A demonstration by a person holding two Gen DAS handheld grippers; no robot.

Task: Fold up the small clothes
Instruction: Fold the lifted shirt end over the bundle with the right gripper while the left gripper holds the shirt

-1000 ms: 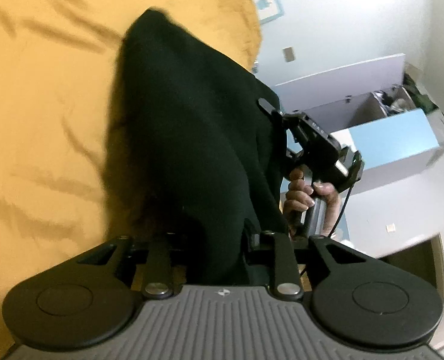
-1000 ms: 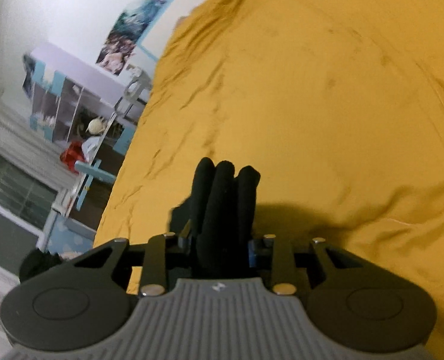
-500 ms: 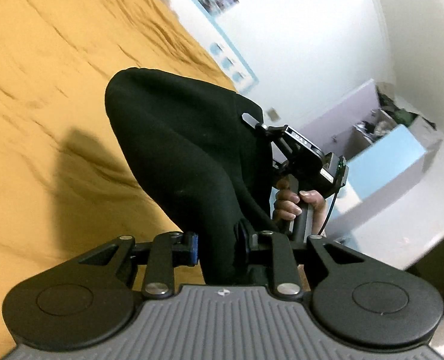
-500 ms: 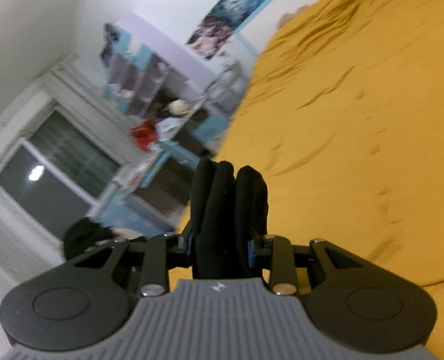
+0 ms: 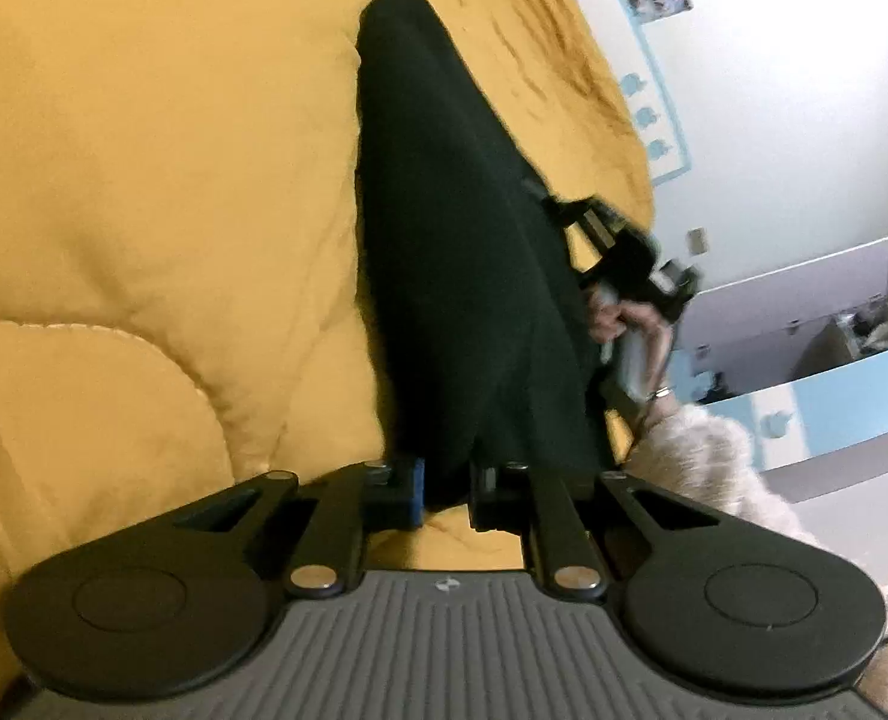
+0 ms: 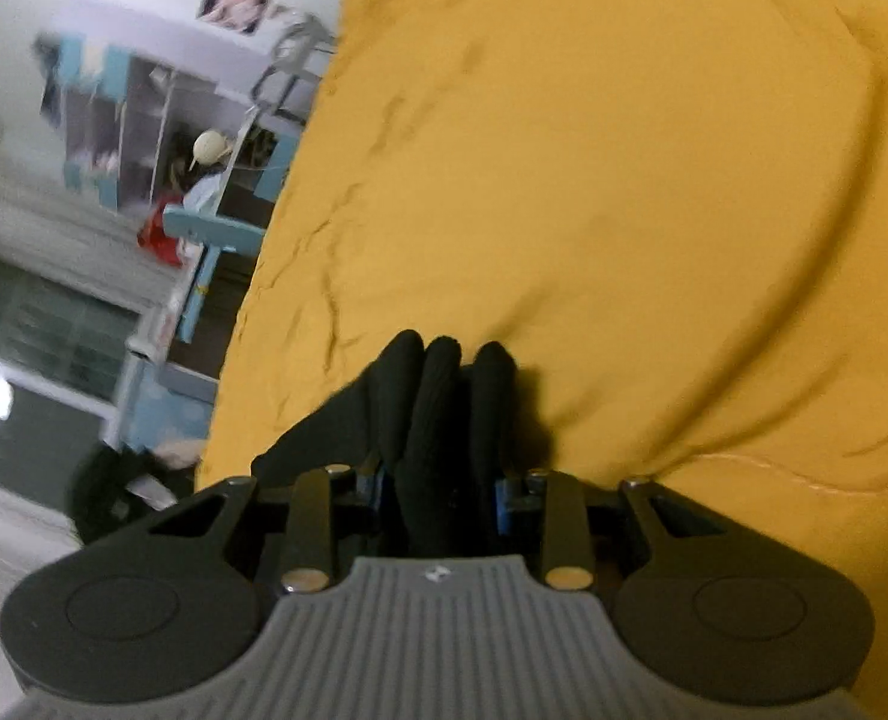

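Observation:
A black garment hangs stretched between both grippers over the yellow bed cover. In the left wrist view it runs away from me in a long, narrowing drape. My left gripper has one edge of it between its pads, and its jaws are closing on the cloth. To the right, a hand in a fuzzy sleeve holds my right gripper at the garment's other side. In the right wrist view my right gripper is shut on a bunched fold of the black garment.
The yellow bed cover fills most of both views, with a stitched seam near me. Blue and white shelves and a window stand beyond the bed's edge. Blue and white cabinets line the wall on the other side.
Both grippers have swept across and sunk toward the bed, carrying the garment with them. The left jaws have narrowed on the cloth. The right grip is unchanged.

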